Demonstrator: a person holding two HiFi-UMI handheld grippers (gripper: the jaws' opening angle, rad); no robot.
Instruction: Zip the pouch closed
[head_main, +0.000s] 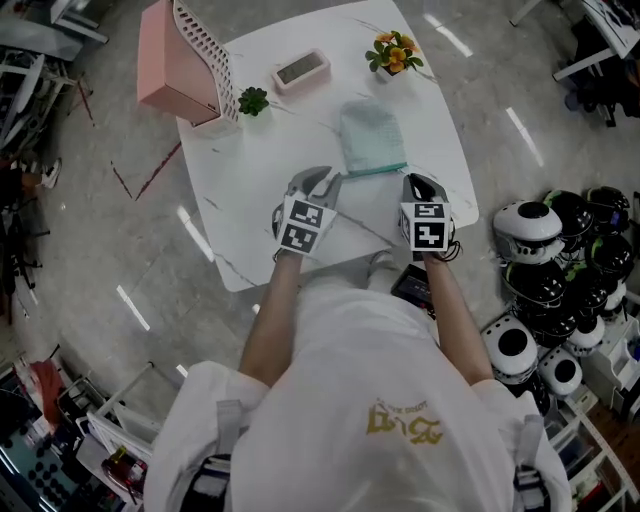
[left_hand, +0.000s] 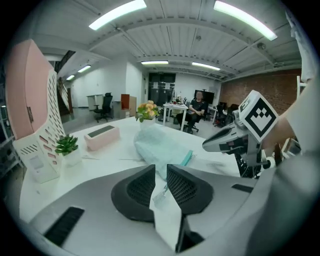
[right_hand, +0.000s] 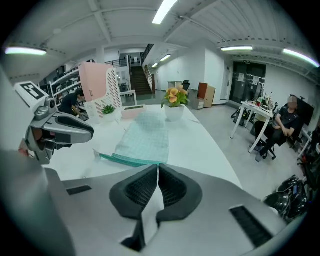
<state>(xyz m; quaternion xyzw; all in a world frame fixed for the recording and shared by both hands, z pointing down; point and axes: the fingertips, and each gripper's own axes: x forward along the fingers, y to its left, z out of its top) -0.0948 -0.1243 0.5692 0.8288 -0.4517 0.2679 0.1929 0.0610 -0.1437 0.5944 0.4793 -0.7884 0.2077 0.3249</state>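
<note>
- The pouch (head_main: 372, 138) lies flat in the middle of the table (head_main: 270, 150). Its teal zipper (head_main: 375, 169) runs along the side that faces the table's near edge.
- The zipper's long axis runs crosswise, parallel to that near edge, so closing it means a sideways pull, not a push away.
- The left gripper (head_main: 322, 180) hangs over the table's near part, just short of the zipper's left end. Its jaws stand a little apart and press on nothing (a small pale tab shows through the gap, perhaps the pull; I cannot tell).
- The right gripper (head_main: 420, 185) hangs by the zipper's right end, its jaws clenched together and empty.
- Both grippers are about equally near, and the pouch lies ahead of each of them.
- Whether the zipper is already closed cannot be made out.
</note>
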